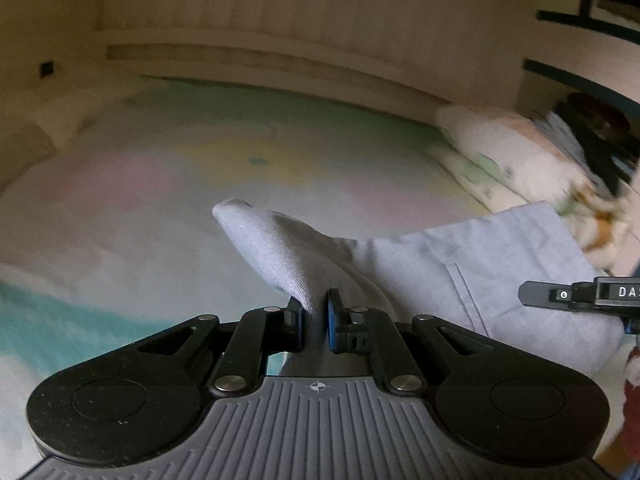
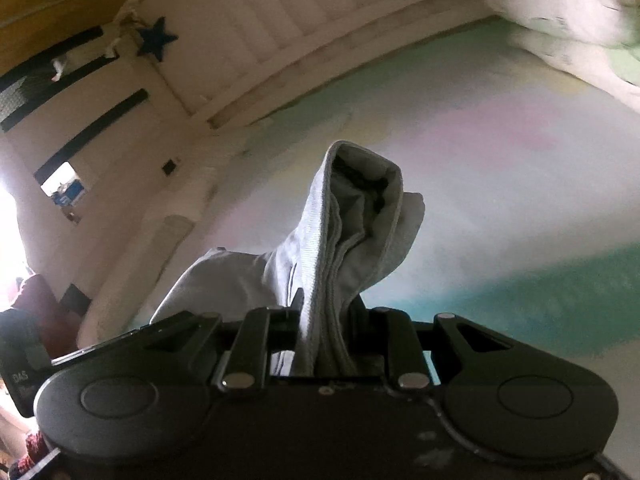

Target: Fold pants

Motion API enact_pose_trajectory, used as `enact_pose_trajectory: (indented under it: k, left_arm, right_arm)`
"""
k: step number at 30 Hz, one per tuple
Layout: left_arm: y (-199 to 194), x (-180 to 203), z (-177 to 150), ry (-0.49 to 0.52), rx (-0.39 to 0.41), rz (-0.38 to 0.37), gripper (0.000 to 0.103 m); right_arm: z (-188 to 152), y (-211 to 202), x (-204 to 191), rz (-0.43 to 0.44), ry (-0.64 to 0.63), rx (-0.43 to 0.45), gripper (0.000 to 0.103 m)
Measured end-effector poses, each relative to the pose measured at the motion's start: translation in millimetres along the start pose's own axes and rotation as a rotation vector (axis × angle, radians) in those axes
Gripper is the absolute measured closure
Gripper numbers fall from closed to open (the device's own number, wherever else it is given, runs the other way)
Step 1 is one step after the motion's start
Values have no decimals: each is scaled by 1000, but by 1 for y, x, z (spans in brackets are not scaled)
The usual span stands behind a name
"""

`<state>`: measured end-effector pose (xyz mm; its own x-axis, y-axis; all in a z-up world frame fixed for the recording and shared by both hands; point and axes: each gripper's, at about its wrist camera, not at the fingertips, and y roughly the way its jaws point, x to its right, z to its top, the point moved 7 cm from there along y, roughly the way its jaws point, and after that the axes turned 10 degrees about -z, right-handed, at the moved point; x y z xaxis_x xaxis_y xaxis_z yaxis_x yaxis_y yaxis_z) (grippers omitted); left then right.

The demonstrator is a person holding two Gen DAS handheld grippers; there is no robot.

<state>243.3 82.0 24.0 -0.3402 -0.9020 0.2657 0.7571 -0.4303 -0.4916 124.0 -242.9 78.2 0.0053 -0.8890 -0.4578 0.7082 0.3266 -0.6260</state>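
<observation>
while the light grey pants (image 1: 460,264) hang lifted off the pastel bedsheet (image 1: 160,184), they fill the centre and right of the left wrist view, a pocket seam showing at right centre and a bunched end poking up toward mid-frame. the left gripper (image 1: 316,320) is clenched on a thin fold of that cloth, its blue pads (image 1: 331,320) pressing from both sides. in the right wrist view the right gripper (image 2: 326,320) grasps a thicker bundle of the same pants (image 2: 352,224), several hemmed layers standing up at centre frame with an open dark hollow at the top. likely trouble: the right grip holds many layers at once, so an inner layer could slide free and leave the fold uneven; the left pinch is slim and might slip if the cloth is pulled taut between the two hands. a pillow (image 1: 500,148) sits at the upper right of the left view, close enough to catch a swinging leg. how much fabric trails below both grippers is hidden by their bodies, and the bed's far edge and headboard (image 1: 300,20) are blurred.
</observation>
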Motion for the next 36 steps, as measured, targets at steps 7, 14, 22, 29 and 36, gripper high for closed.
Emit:
enact_pose_trajectory:
  k: [7, 14, 22, 29, 36]
  left_arm:
    - [33, -74, 17, -108, -28, 81, 92]
    - [82, -153, -78, -236, -317, 285, 83]
    - [46, -125, -53, -166, -183, 308, 82]
    - [58, -78, -77, -79, -273, 228, 76]
    - [48, -86, -88, -203, -280, 258, 71]
  right_arm:
    - [32, 93, -34, 40, -13, -54, 82]
    - [-6, 192, 19, -267, -118, -222, 65]
    - [20, 151, 3, -256, -246, -15, 64]
    - [-18, 125, -26, -181, -418, -64, 78]
    - [-61, 120, 6, -262, -369, -190, 83]
